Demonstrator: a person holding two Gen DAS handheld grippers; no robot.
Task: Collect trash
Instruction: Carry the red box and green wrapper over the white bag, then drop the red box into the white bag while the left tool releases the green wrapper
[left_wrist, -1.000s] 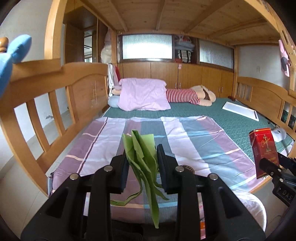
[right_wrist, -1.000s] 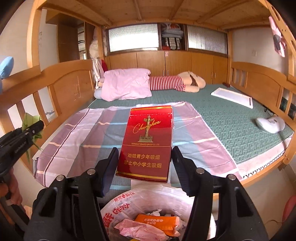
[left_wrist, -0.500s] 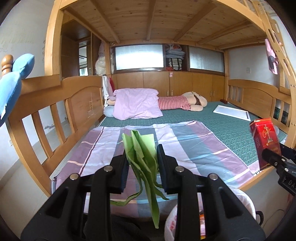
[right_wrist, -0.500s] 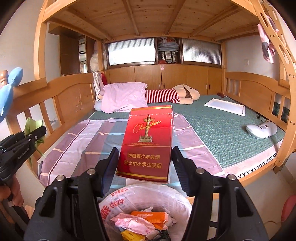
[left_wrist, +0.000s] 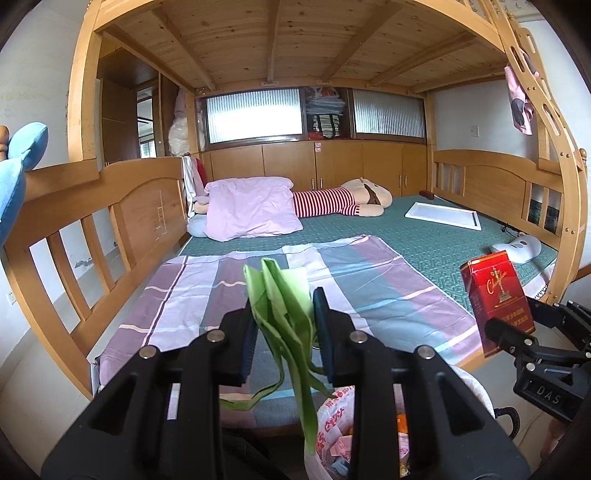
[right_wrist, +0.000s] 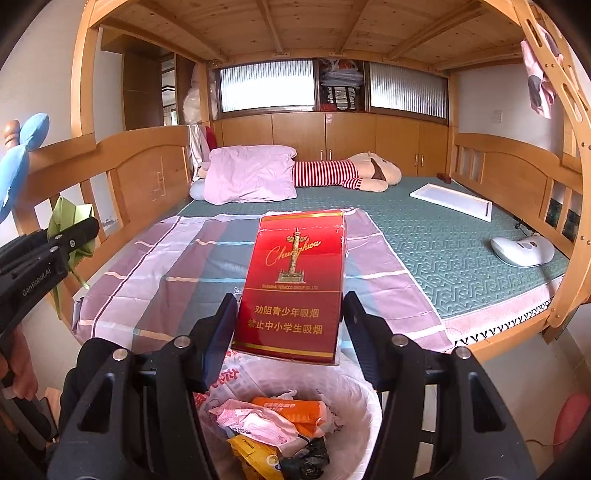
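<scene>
My left gripper (left_wrist: 282, 325) is shut on a crumpled green paper wrapper (left_wrist: 284, 314) whose strips hang down between the fingers. My right gripper (right_wrist: 288, 325) is shut on a red cigarette box (right_wrist: 295, 284), held upright just above a trash bin lined with a white bag (right_wrist: 354, 398) that holds several wrappers. The bin's bag also shows in the left wrist view (left_wrist: 332, 417), below and right of the left gripper. The red box shows in the left wrist view (left_wrist: 496, 302), and the green wrapper in the right wrist view (right_wrist: 70, 218).
A wooden bunk bed with a striped sheet (right_wrist: 177, 266) on a green mat (right_wrist: 443, 236) lies ahead. A pink pillow (right_wrist: 251, 173), a plush doll (right_wrist: 354, 173), a white tray (right_wrist: 450, 201) and a white device (right_wrist: 521, 251) lie on it. A slatted headboard (left_wrist: 92, 229) stands left.
Both grippers have pulled back from the bed and risen. The bin now lies more fully under the right gripper and has come into the left wrist view. Both grips are unchanged.
</scene>
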